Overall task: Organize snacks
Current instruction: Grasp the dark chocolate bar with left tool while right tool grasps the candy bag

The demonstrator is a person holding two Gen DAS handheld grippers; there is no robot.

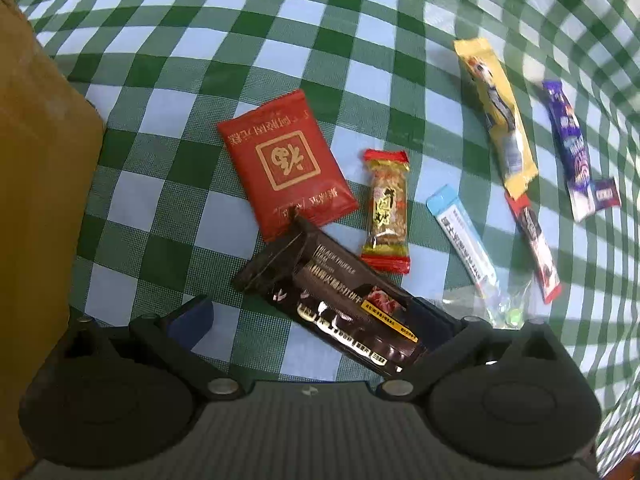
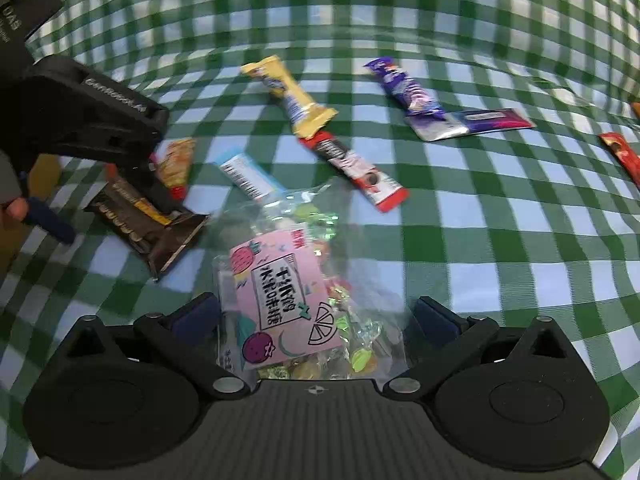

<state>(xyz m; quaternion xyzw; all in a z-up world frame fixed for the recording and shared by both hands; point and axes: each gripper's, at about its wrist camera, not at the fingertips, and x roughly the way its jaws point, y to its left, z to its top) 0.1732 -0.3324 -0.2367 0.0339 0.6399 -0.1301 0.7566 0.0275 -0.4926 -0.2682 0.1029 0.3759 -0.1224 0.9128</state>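
Observation:
My left gripper (image 1: 316,320) is open, its jaws wide on either side of a black truffle snack packet (image 1: 332,296) lying on the checked cloth; the packet also shows in the right wrist view (image 2: 148,224) under the left gripper (image 2: 92,120). My right gripper (image 2: 316,320) is open around a clear candy bag with a pink label (image 2: 284,300). A red packet (image 1: 284,164) and a red-ended candy (image 1: 386,210) lie just beyond the black packet.
A brown cardboard box (image 1: 36,184) stands at the left. Long snack sticks lie on the green checked tablecloth (image 1: 280,40): yellow (image 1: 496,116), purple (image 1: 568,140), light blue (image 1: 462,238), red (image 1: 536,248). A silver-purple sachet (image 2: 468,122) and a red bar (image 2: 622,152) lie at the right.

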